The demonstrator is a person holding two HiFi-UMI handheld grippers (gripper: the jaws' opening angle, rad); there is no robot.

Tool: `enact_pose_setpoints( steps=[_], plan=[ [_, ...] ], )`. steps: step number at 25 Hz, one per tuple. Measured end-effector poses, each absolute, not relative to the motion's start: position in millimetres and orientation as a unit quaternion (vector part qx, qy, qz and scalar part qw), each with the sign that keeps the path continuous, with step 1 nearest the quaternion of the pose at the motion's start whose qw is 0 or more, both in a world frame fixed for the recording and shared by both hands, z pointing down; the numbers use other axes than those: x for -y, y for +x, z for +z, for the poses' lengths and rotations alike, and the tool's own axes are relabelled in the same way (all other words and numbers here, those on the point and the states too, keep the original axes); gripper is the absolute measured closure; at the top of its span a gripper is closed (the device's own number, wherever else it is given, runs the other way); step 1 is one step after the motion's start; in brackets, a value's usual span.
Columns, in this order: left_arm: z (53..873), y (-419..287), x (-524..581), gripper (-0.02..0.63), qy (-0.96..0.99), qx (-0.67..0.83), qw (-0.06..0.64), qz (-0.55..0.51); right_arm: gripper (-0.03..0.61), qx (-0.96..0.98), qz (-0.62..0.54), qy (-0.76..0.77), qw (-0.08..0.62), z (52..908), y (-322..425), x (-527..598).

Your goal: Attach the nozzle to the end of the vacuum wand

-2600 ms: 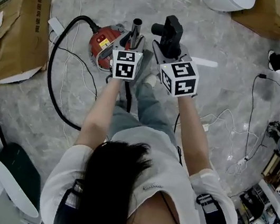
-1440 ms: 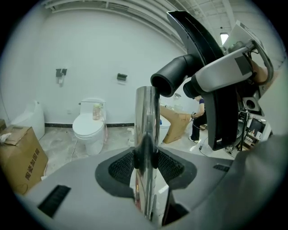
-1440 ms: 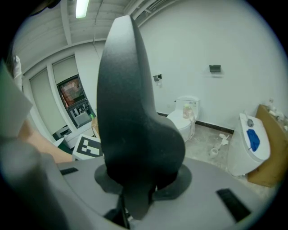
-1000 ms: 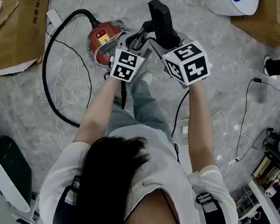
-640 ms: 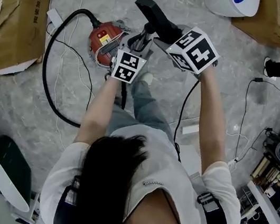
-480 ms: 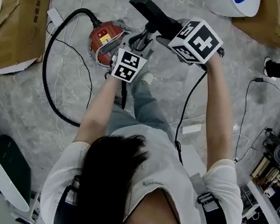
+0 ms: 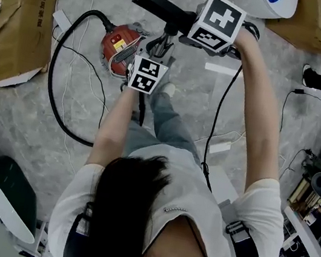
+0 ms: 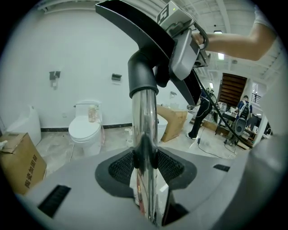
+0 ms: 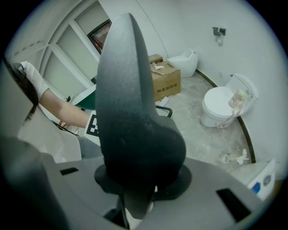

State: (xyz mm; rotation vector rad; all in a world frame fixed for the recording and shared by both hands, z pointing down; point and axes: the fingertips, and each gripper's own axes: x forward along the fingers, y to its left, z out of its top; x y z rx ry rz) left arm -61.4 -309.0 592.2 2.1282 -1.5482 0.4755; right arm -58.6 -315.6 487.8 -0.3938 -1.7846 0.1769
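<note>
The chrome vacuum wand [image 8: 144, 134] stands up between the jaws of my left gripper [image 8: 145, 157], which is shut on it. In the head view that gripper [image 7: 156, 50] sits under its marker cube, above the person's legs. The black nozzle [image 7: 160, 8] lies crosswise at the wand's top end, its long head pointing left. Its round collar [image 8: 143, 78] sits over the wand's tip. My right gripper [image 7: 185, 23] is shut on the nozzle's body from above right. The nozzle [image 9: 135, 112] fills the right gripper view, clamped between the jaws of the right gripper [image 9: 137, 186].
A red vacuum canister [image 7: 118, 49] with a black hose [image 7: 59, 76] lies on the marble floor to the left. Cardboard boxes [image 7: 11, 31] stand left and at the top right [image 7: 308, 22]. Cables [image 7: 282, 134] trail at the right. A toilet [image 8: 85, 128] stands by the far wall.
My right gripper has rolled and risen toward the top of the view, swinging the nozzle's head round to point left over the wand's end. The left gripper and wand have stayed put.
</note>
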Motion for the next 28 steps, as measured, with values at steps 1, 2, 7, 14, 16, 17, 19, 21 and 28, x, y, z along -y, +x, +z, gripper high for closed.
enact_pose_setpoints(
  steps=[1,2,7,14,16,17,19,21,28],
  plan=[
    [592.6,-63.0,309.8,0.463,0.772,0.565,0.233,0.173,0.460,0.773,0.077,-0.169,0.607,488.1,-60.5,316.4],
    [593.0,-64.3,310.4,0.463,0.772,0.565,0.234,0.173,0.461,0.775,0.079,-0.167,0.605,488.5,-62.3,316.8],
    [594.6,-67.7,313.0,0.463,0.779,0.557,0.229,0.174,0.462,0.776,0.084,-0.159,0.605,492.1,-67.6,318.4],
    [597.8,-68.9,311.9,0.463,0.777,0.556,0.237,0.175,0.462,0.777,0.112,-0.146,0.602,494.7,-69.8,316.8],
    [598.6,-67.9,312.0,0.463,0.778,0.554,0.240,0.176,0.462,0.773,0.126,-0.140,0.606,495.7,-69.8,316.0],
    [598.9,-68.2,311.9,0.463,0.777,0.554,0.242,0.177,0.462,0.771,0.133,-0.135,0.608,496.0,-70.6,315.5],
    [599.5,-70.3,312.4,0.463,0.775,0.556,0.244,0.177,0.462,0.769,0.142,-0.123,0.611,496.0,-73.7,315.3],
    [601.5,-73.1,312.9,0.463,0.771,0.558,0.248,0.179,0.462,0.770,0.147,-0.103,0.612,497.3,-77.8,314.6],
    [606.8,-81.1,308.7,0.463,0.761,0.565,0.259,0.184,0.462,0.781,0.238,-0.062,0.574,504.6,-86.5,305.6]
  ],
)
